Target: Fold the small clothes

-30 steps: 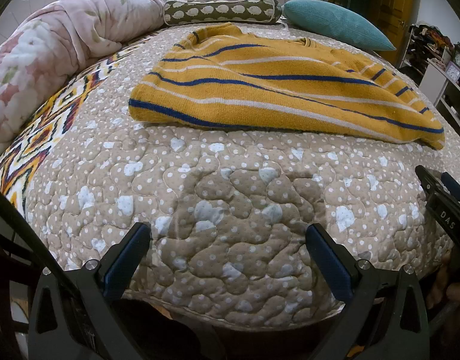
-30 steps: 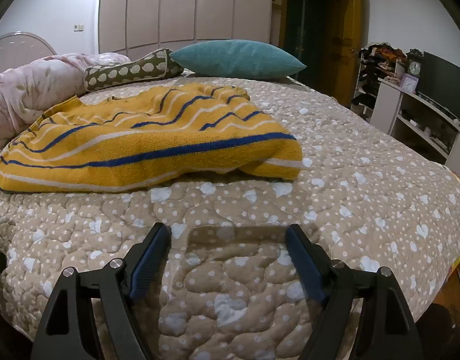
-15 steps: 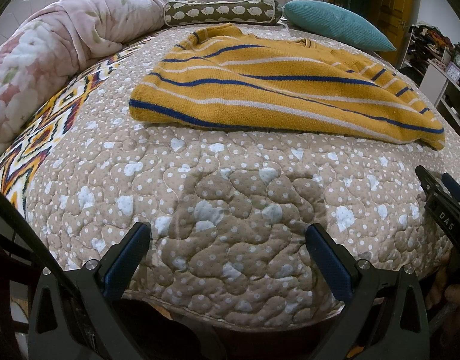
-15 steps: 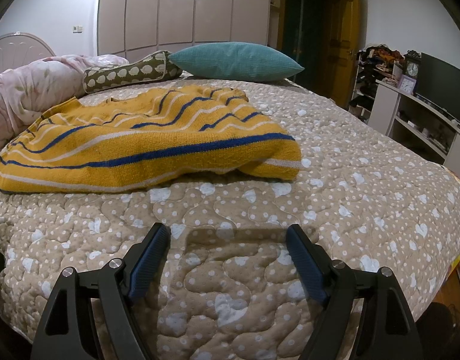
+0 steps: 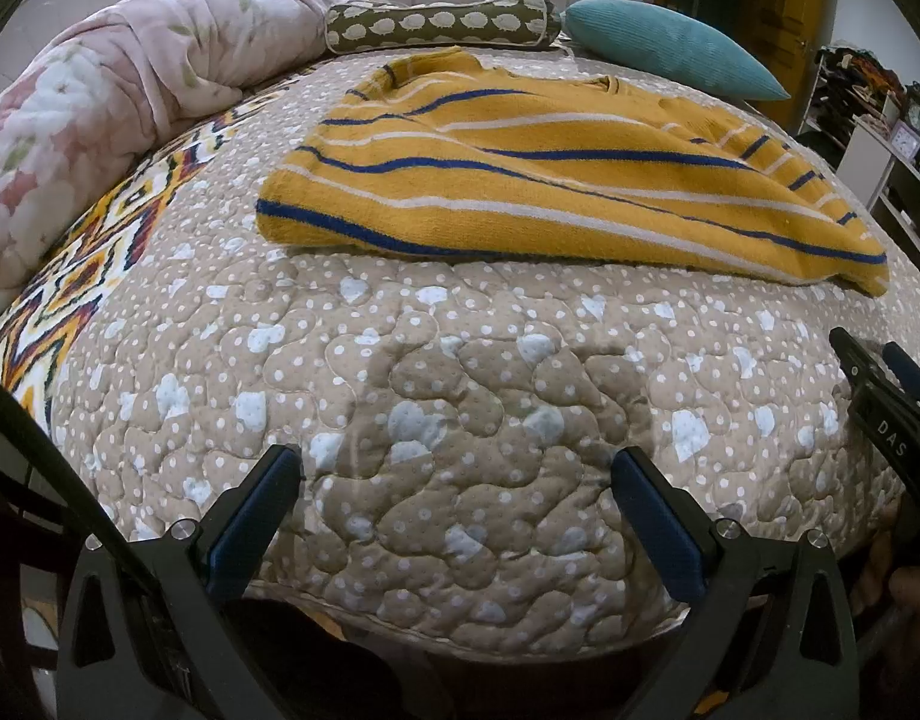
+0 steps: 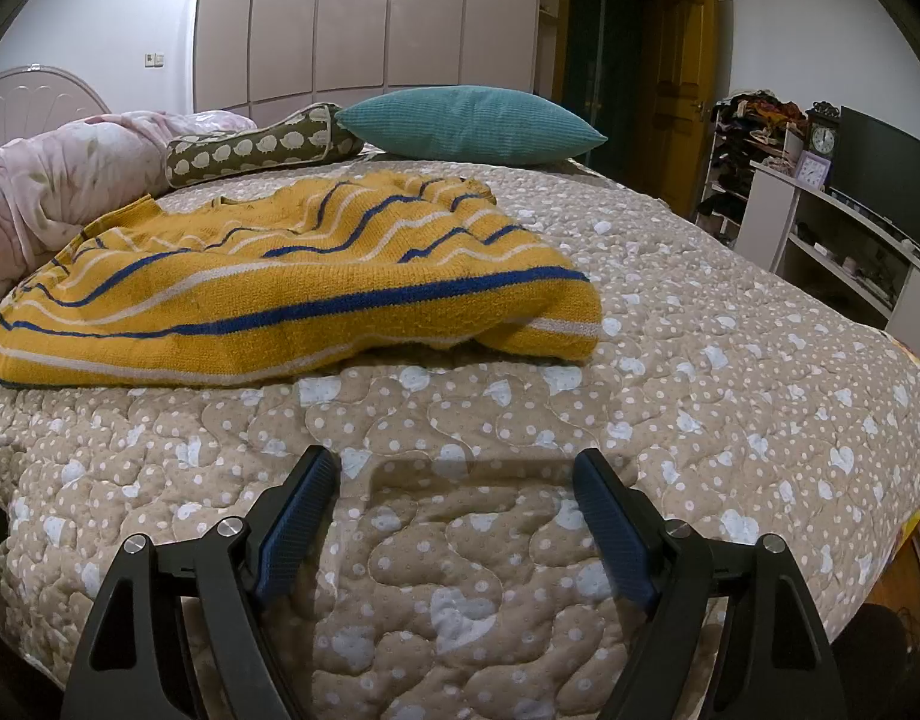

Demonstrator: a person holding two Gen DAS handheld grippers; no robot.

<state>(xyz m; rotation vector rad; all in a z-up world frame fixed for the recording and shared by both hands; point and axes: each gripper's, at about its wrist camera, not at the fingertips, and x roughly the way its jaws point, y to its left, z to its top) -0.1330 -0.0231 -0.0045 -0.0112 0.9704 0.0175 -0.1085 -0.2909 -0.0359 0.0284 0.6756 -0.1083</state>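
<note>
A wide bed with a beige quilted cover (image 5: 460, 408) fills both views, and near its head lie a rolled pink floral blanket (image 5: 117, 102), a teal pillow (image 6: 469, 123) and a small bolster with a sheep pattern (image 5: 441, 21). The yellow sweater with blue and white stripes (image 5: 550, 180) lies spread on the middle of the cover, apart from both grippers. The left gripper (image 5: 456, 480) and the right gripper (image 6: 456, 480) hang above the near edge of the bed, jaws wide apart, with nothing between them.
</note>
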